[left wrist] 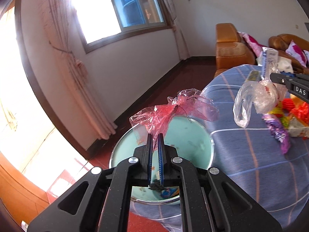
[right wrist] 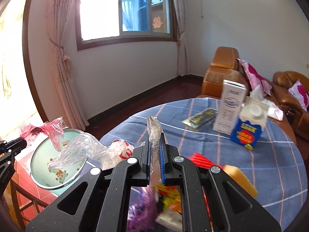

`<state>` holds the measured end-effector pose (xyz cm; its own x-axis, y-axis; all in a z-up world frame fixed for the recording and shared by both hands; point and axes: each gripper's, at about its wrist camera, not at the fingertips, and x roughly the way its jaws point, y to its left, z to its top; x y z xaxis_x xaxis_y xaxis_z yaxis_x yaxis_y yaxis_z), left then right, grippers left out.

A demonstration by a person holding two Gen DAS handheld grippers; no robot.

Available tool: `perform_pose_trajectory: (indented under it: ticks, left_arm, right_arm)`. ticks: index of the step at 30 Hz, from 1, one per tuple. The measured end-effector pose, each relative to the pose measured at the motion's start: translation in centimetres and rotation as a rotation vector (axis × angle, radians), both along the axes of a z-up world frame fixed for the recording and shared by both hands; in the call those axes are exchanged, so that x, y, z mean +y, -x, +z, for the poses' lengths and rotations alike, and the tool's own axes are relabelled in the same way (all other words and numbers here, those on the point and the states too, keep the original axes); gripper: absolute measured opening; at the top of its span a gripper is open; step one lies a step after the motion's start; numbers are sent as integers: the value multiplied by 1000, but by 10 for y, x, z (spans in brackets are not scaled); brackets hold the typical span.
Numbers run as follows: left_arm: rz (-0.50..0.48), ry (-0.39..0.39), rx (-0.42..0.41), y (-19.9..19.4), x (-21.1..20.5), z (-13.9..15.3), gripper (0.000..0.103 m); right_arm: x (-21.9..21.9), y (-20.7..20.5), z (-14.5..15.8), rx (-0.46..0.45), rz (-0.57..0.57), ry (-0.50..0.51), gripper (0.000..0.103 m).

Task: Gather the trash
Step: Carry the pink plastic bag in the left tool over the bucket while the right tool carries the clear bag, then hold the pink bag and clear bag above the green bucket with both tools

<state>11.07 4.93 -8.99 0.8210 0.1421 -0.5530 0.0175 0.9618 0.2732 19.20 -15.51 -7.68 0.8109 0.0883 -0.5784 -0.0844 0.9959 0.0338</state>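
Two tongs were in view, each closed on one piece of trash. The left tongs (left wrist: 155, 135), at lower centre of the left wrist view, gripped a crumpled pink cellophane wrapper (left wrist: 173, 108), which fanned out above the blue pads (left wrist: 149, 154) and hung over a round teal bin (left wrist: 193, 135). The bin's metal rim touched the left edge of the surface (left wrist: 241, 154), a round table under a blue plaid cloth.

The right tongs (right wrist: 155, 145), at lower centre of the right wrist view, pinched a clear plastic bag (right wrist: 153, 127); its loose bulk trailed left toward the bin (right wrist: 58, 166), bearing a red-printed white patch (right wrist: 123, 150). In the left wrist view the same bag (left wrist: 251, 100) hung at centre right under the right tongs (left wrist: 274, 77).

Counted on the surface (right wrist: 212, 145) in the right wrist view:
- two cartons at upper right, one tall white carton (right wrist: 229, 108) and one blue-and-white carton (right wrist: 249, 127) with a round cap, just beside each other
- one flat green-and-yellow packet (right wrist: 200, 118), left of them
- one red ridged item (right wrist: 200, 160) and one yellow block (right wrist: 241, 179), at lower right
- blurred purple and multicoloured wrappers (right wrist: 146, 208) at the lower edge, number unclear

Bare cloth lay between the cartons and the near clutter. Beyond the far edge stood a brown sofa (right wrist: 222, 71) with two pink-patterned cushions (right wrist: 255, 75); dark open floor (right wrist: 154, 100) ran to the wall under the window.
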Motion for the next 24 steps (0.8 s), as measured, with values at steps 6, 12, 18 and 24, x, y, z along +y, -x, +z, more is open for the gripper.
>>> perform_pose_trajectory:
  ticks: [6, 12, 18, 24]
  left_arm:
    - [47, -16, 13, -6, 17, -5, 5]
    - [90, -32, 22, -11, 33, -7, 5]
    - [127, -51, 32, -15, 42, -11, 5]
    - [151, -57, 42, -18, 52, -14, 5]
  right_arm:
    - [27, -18, -6, 11, 43, 32, 9]
    - [45, -30, -13, 14, 72, 50, 9]
    - [62, -42, -16, 3, 98, 75, 9]
    - [84, -49, -20, -19, 141, 127, 9]
